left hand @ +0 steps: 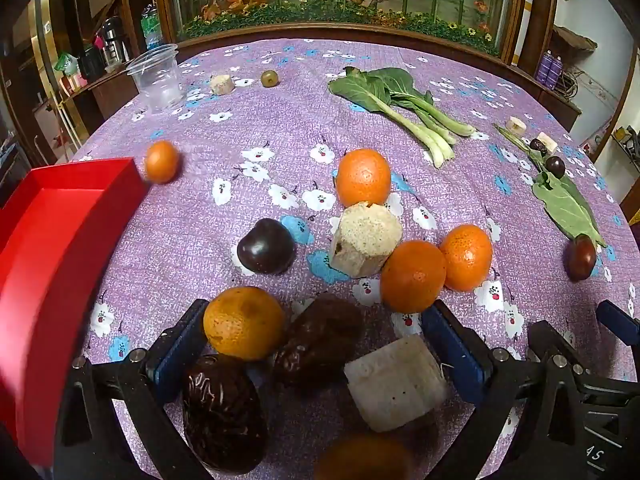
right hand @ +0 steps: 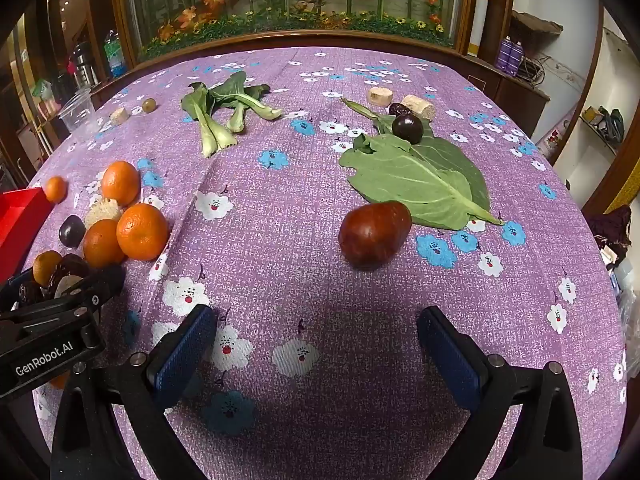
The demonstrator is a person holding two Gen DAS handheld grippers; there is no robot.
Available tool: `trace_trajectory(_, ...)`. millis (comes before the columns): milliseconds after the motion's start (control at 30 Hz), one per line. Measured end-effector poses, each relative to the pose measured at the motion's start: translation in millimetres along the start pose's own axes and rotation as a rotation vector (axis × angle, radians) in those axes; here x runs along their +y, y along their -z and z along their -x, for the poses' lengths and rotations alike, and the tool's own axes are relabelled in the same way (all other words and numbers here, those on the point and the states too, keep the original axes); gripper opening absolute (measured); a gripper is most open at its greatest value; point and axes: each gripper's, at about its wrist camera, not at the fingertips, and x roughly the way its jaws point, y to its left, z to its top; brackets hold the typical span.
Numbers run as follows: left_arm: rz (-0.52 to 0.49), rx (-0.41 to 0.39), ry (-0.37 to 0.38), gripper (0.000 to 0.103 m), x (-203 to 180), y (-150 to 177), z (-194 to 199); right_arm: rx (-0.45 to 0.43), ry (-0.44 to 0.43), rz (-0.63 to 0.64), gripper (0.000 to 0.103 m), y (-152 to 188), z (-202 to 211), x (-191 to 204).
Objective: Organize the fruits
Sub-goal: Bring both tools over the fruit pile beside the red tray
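Observation:
My left gripper (left hand: 316, 320) is open over a cluster of fruit on the purple cloth. An orange mandarin (left hand: 243, 323) touches its left finger; two dark wrinkled dates (left hand: 320, 340) and a pale cut chunk (left hand: 396, 384) lie between the fingers. More mandarins (left hand: 413, 276), a dark plum (left hand: 266, 246) and a peeled pale chunk (left hand: 366, 240) lie ahead. A red box (left hand: 52, 248) is at the left. My right gripper (right hand: 316, 336) is open and empty, short of a red-brown fruit (right hand: 374, 234).
Bok choy (right hand: 218, 114), a large green leaf (right hand: 420, 178) with a dark plum (right hand: 407, 128), small pale chunks (right hand: 380, 96) and a green grape (right hand: 149, 105) lie farther back. A clear plastic cup (left hand: 157, 78) stands at the far left. A planter borders the far edge.

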Motion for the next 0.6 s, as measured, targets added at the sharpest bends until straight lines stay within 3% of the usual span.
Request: trace_trajectory(600, 0.005, 0.0, -0.006, 0.103, -1.3, -0.2, 0.3, 0.0, 0.0, -0.003, 0.103, 0.1, -0.6, 0.7)
